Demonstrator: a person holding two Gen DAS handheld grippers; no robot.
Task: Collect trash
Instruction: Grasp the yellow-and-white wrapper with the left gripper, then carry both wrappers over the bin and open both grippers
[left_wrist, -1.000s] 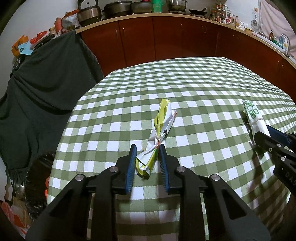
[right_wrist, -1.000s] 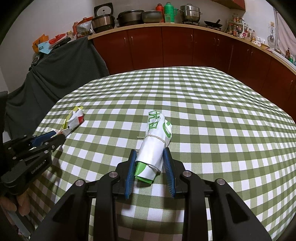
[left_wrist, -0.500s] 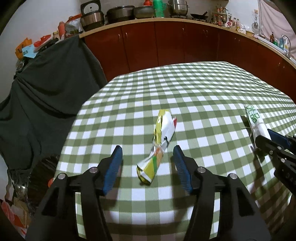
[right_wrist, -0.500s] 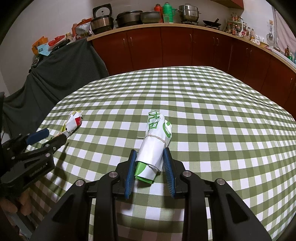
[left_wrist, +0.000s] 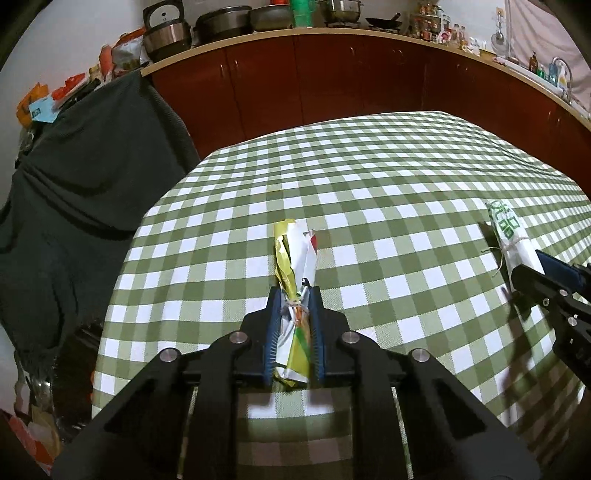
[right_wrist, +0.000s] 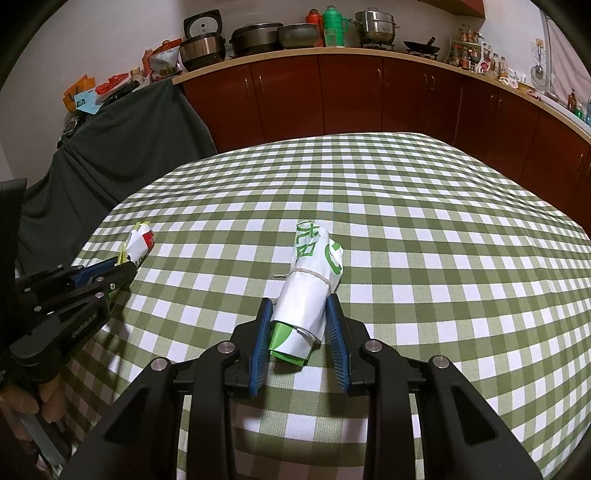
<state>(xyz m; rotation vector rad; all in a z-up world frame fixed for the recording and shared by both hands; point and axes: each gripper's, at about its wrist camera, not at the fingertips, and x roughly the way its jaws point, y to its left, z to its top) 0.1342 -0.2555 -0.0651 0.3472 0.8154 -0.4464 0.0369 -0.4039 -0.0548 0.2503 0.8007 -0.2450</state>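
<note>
So the yellow wrapper (left_wrist: 294, 280) is pinched tight in my left gripper (left_wrist: 294, 295), jaws just snapped closed on it, tip pointing to 12 o'clock on the checked tablecloth (left_wrist: 388, 177). My right gripper (right_wrist: 299, 314) squeezes the green-and-white wrapper (right_wrist: 314, 280), over at 3 o'clock from the yellow one.

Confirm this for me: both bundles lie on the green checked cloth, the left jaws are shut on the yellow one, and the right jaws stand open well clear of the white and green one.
One thing is wrong. The right gripper is not clear of the white and green bundle: its jaws grip it, as the right wrist view shows. The rest holds: the left gripper is shut on the yellow bundle, both on the checked cloth.
</note>
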